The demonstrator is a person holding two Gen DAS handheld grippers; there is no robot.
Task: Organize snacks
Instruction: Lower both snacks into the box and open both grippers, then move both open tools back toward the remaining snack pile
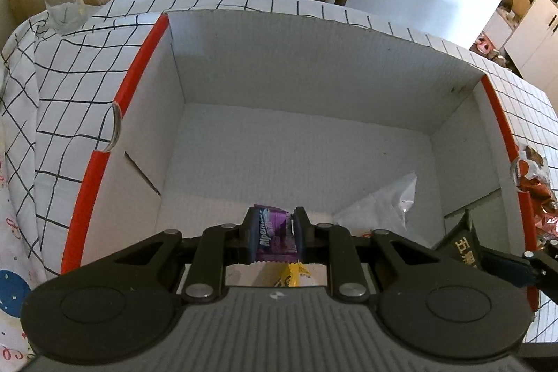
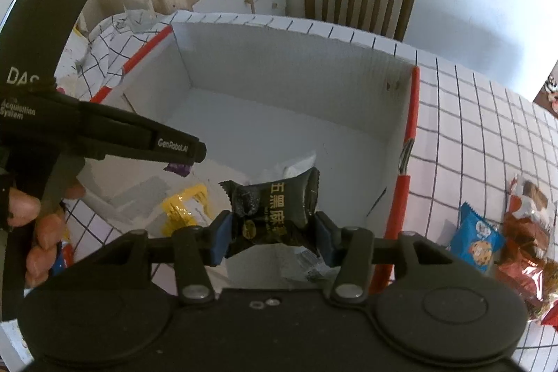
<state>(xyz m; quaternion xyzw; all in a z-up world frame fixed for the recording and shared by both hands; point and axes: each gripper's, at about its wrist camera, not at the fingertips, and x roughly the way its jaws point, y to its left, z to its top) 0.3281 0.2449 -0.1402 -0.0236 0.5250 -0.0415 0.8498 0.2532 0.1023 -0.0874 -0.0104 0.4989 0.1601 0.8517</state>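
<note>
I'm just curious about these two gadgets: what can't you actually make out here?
- Left view: purple packet, name cut by the left tool.
- Left view: yellow wrapper mostly behind that tool.
- Right view: black packet, small print unreadable.
- Right view: snack pile cut off by the edge.

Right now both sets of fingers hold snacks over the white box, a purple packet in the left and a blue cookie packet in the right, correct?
Not quite. The right fingers hold a black packet, as the right wrist view shows. The blue cookie packet lies on the tablecloth outside the box.
</note>
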